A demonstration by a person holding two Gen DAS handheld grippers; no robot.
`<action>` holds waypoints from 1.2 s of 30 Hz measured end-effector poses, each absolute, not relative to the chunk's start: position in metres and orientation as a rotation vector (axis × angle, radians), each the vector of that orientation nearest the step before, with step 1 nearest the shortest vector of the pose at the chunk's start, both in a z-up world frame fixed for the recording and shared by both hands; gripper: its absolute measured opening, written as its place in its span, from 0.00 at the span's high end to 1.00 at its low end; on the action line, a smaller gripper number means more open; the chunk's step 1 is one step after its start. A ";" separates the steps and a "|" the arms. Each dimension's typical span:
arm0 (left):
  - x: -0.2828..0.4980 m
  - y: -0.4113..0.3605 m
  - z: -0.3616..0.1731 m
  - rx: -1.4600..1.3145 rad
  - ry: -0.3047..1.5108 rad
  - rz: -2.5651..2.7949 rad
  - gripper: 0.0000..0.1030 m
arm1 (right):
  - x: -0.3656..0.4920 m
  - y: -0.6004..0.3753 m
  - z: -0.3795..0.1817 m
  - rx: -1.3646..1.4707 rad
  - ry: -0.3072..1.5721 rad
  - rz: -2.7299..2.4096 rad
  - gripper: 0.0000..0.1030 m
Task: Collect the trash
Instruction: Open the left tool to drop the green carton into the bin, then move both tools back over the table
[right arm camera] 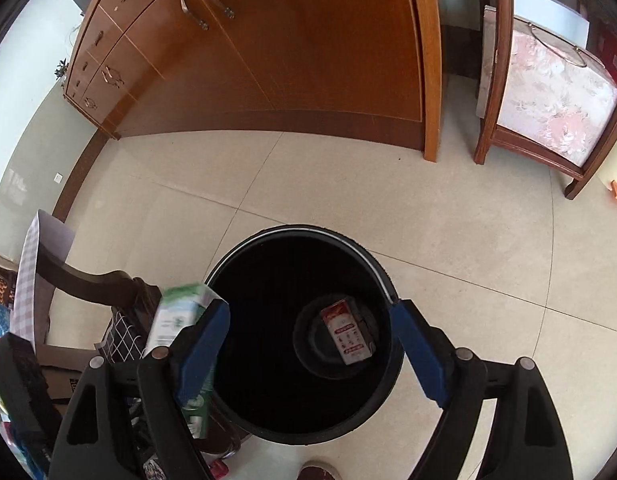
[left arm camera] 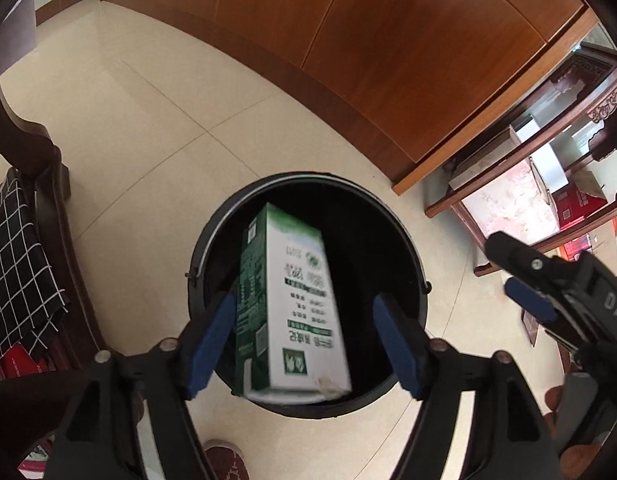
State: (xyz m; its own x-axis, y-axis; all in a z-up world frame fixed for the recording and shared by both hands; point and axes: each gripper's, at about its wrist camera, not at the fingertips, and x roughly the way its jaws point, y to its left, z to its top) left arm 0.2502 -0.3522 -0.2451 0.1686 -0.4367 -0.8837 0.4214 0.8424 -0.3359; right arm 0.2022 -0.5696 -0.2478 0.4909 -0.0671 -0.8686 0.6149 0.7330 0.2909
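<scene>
A black round bin (left arm camera: 404,240) stands on the tiled floor below both grippers. My left gripper (left arm camera: 304,300) hangs over its mouth with the blue pads (left arm camera: 212,340) spread. A green and white carton (left arm camera: 296,304) is between them, blurred; the right pad stands clear of it. My right gripper (right arm camera: 311,307) is open over the same bin (right arm camera: 268,400) with nothing between its fingers. A red and white carton (right arm camera: 348,330) lies on the bin's bottom. The green carton (right arm camera: 176,316) shows to the left, behind the right gripper's left finger. The right gripper (left arm camera: 508,266) also appears at the right edge of the left wrist view.
A large wooden cabinet (right arm camera: 288,60) stands behind the bin. A dark wooden chair with a black checked cloth (left arm camera: 20,264) is close on the left. A carved wooden stand holding a floral box (right arm camera: 548,96) is on the right. A slippered foot (left arm camera: 226,456) is near the bin.
</scene>
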 end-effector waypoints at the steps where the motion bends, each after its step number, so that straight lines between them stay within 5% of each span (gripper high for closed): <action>1: 0.250 -0.353 -0.245 -0.008 1.265 -0.599 0.27 | 0.200 -0.571 -0.245 0.628 0.972 -0.468 0.17; 19: 0.208 -0.295 -0.131 0.034 0.973 -0.533 0.27 | 0.183 -0.534 -0.201 0.510 0.896 -0.465 0.17; 36: 0.169 -0.096 -0.055 -0.074 0.768 -0.232 0.27 | 0.177 -0.339 -0.095 0.282 0.709 -0.059 0.17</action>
